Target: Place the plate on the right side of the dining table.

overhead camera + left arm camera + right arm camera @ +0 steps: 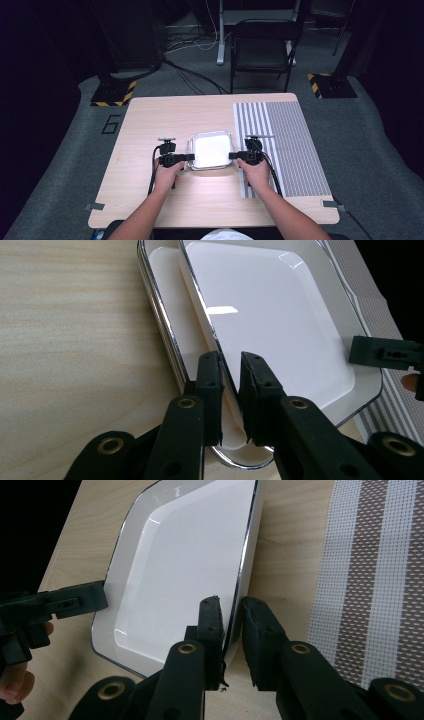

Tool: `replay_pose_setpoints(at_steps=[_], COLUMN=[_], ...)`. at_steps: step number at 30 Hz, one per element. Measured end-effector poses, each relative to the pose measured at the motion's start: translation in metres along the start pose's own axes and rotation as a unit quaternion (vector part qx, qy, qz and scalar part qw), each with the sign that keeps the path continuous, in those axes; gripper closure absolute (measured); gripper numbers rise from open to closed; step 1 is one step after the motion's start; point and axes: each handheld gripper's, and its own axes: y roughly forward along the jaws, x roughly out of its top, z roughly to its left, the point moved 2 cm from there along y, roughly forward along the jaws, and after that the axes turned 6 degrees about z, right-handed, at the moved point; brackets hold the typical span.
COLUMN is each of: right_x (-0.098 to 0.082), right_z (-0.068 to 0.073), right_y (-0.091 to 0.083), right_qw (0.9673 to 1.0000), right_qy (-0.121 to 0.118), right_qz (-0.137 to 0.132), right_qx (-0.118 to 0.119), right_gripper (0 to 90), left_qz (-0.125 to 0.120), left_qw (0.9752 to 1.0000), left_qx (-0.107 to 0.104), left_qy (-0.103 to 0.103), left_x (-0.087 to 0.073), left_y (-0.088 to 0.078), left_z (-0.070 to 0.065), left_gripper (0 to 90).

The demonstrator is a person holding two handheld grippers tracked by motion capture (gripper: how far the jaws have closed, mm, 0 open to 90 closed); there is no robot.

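Note:
A white square plate (210, 150) with a shiny rim sits mid-table between my two grippers. In the left gripper view an upper plate (270, 315) rests askew inside a second, lower plate (167, 315). My left gripper (231, 360) is shut on the upper plate's near rim, at the plate's left side (191, 157) in the high view. My right gripper (227, 602) has the plate's (185, 555) opposite rim between its jaws, both pads against it, at the plate's right side (231, 155). Each gripper view also catches the other gripper (385, 352) (55, 605) across the plate.
A striped grey-and-white mat (285, 145) covers the table's right part, just right of the plate. Bare wood (165, 115) lies to the left and behind. A black chair (262, 47) stands beyond the far edge.

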Motion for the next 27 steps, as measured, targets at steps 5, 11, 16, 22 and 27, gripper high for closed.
replay_pose_setpoints(at_steps=[5,11,16,22,27], right_x=[-0.002,-0.003,-0.003,-0.001,0.003], right_z=[0.0,0.003,0.003,0.004,0.005], right_y=[-0.001,-0.002,-0.003,-0.006,-0.009], right_qw=[1.0,0.9995,0.999,0.9981,0.9968], right_qy=[-0.006,-0.019,-0.031,-0.043,-0.059], right_qz=[-0.003,-0.007,-0.006,0.0,0.01], right_qx=[-0.003,-0.023,-0.031,-0.045,-0.054], right_gripper=[78.9,79.2,79.9,80.7,80.8], left_qz=[0.002,0.002,-0.002,0.0,-0.002], left_qw=[0.9998,0.9997,0.9997,0.9994,0.9974], left_qx=[0.016,0.018,0.019,0.025,0.05], left_qy=[0.01,0.014,0.018,0.024,0.051], left_x=[-0.002,-0.002,-0.001,0.001,0.002], left_y=[0.003,0.003,0.0,0.0,-0.001], left_z=[-0.005,-0.007,-0.011,-0.018,-0.026], left_gripper=[78.5,78.5,78.7,78.9,78.8])
